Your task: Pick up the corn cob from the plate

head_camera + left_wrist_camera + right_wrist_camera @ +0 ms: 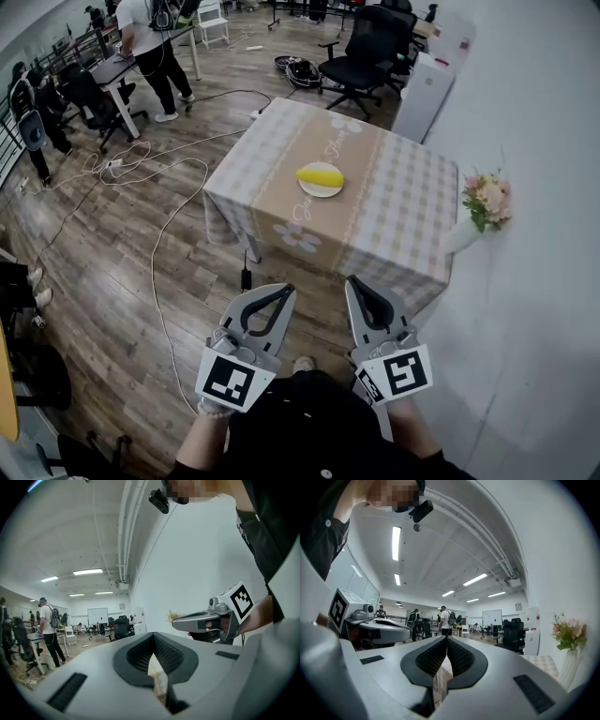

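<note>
Corn cob: yellow, short and plump, lying on its side on the plate; its long axis runs left to right in the head view.
Plate: small, round and pale, near the middle of the worktop, on the tan strip of the cloth.
Worktop: square, under a checked cloth with flower prints, well ahead of me.
My left gripper: held level, its fingers shut tip to tip with nothing between them, well apart from the corn cob.
My right gripper: level too, just beside the left one, its fingers pressed together and empty.
Flowers: a pink bunch in a white vase at the worktop's right edge, by the wall.
</note>
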